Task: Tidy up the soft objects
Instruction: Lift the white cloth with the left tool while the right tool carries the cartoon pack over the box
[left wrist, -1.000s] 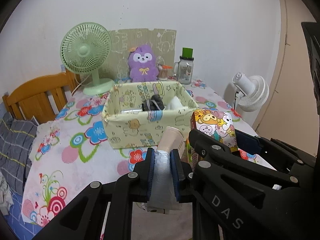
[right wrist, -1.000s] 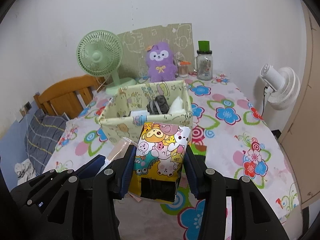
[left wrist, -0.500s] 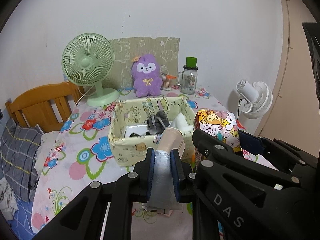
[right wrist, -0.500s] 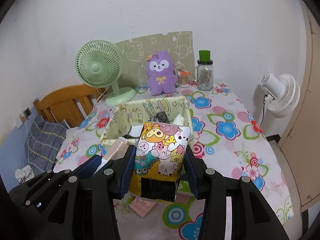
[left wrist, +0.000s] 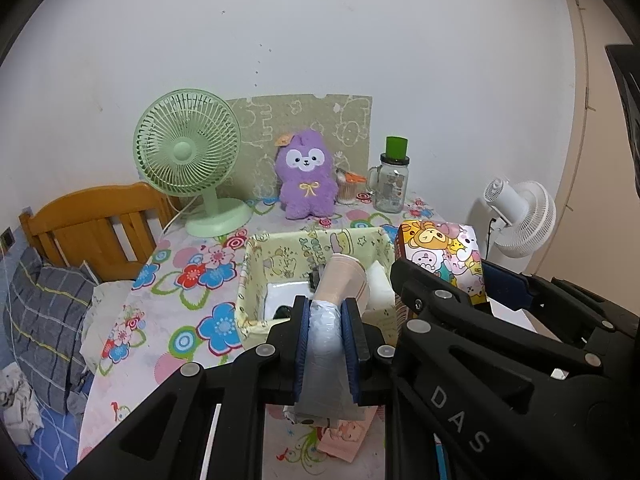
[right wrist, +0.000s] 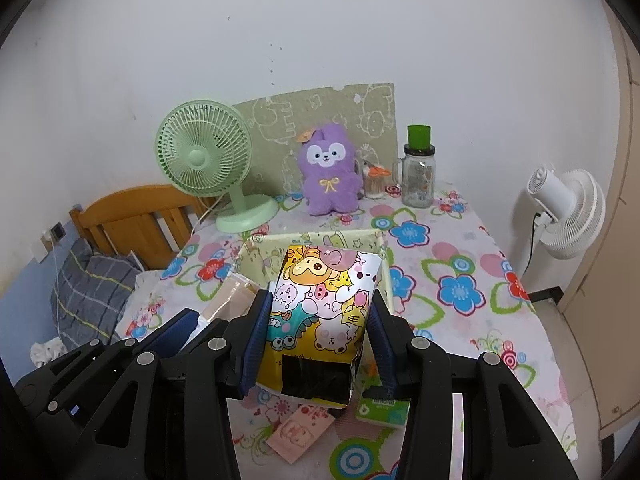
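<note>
Pointing away, cup sleeve lies lengthwise

Right gripper fingers clamp cartoon-print pack above yellow fabric bin.

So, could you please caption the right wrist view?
Right gripper clamps a cartoon-print pack above the fabric bin.

The yellow-green cartoon-print fabric box stands open-topped, just ahead of both loaded grippers. Behind it the pale green desk fan, purple plush toy and green-lidded glass jar line the wall. Floral tablecloth lies bare to the box's right.
</note>
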Demonstrator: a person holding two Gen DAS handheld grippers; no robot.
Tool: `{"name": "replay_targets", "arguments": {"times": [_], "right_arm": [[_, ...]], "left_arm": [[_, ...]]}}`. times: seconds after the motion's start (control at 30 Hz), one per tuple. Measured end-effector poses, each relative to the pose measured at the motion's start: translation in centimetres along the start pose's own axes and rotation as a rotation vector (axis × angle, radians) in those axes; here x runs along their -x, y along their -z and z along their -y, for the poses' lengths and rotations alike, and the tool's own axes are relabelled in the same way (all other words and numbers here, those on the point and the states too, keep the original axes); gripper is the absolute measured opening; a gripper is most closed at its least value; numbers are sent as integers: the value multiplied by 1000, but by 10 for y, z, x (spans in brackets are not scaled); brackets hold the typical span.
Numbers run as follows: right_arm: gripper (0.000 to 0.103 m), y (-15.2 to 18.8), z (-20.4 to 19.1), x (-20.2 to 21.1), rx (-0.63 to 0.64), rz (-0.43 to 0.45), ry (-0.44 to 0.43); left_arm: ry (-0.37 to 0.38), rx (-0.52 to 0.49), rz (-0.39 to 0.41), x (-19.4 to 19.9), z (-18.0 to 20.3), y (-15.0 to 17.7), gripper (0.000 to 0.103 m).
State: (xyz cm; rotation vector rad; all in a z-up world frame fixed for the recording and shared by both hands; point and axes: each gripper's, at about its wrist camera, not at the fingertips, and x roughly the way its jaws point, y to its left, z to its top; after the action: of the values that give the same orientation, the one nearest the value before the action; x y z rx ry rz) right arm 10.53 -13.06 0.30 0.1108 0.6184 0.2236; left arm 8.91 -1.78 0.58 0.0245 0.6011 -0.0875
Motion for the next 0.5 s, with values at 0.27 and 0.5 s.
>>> {"name": "replay_targets", "arguments": {"times": [0.27, 0.5], "right_arm": [[50, -13, -4, -7, 10, 10, -5], [50, -24, -6, -17, 16, 16, -3]], "left_arm": [[-9, 1, 11, -6, -7, -11, 15], [-7, 5, 19, -14, -12, -19, 15]]}}
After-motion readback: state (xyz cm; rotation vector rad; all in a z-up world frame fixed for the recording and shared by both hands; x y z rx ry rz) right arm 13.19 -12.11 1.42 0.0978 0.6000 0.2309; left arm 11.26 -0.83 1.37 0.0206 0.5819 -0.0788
